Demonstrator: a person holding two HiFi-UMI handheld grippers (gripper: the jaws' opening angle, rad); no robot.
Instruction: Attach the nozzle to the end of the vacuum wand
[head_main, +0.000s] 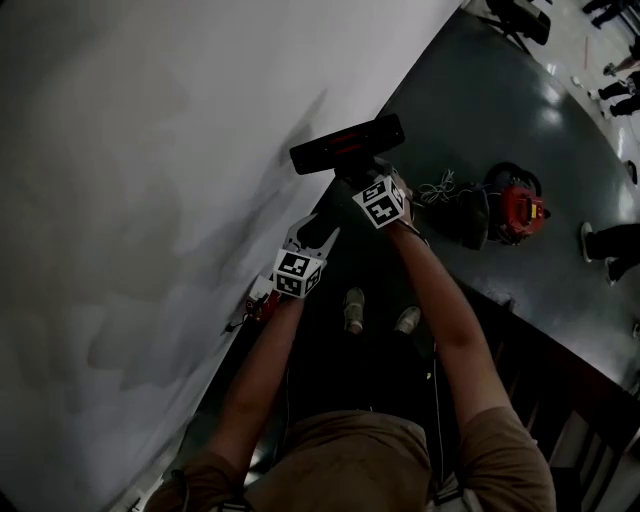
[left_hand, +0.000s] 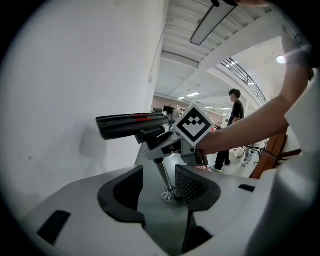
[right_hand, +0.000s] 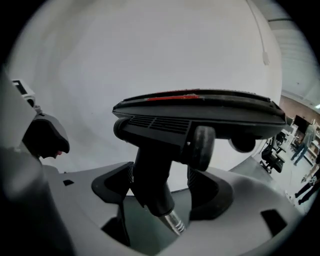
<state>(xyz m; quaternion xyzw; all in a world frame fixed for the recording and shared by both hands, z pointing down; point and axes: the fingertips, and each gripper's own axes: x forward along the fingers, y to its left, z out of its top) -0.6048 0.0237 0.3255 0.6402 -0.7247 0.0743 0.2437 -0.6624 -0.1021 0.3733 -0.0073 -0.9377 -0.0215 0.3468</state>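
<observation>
My right tongs (right_hand: 160, 176) stand wide around the black neck of the nozzle (right_hand: 200, 107). The neck sits close to 1 pad and there is a gap at the other, so nothing is clamped. The nozzle is a flat black head with a red strip, held up in the air near the white wall (head_main: 150, 200). The metal wand (right_hand: 175, 223) comes out of the lower end of its neck. My left tongs (left_hand: 159, 175) are partly apart and hold nothing. The thin wand shows in the gap between the 2 pads and presses on neither. On the dark floor (head_main: 500, 110), well apart from the nozzle, lies a red machine (head_main: 520, 208) beside a tangle of cable.
</observation>
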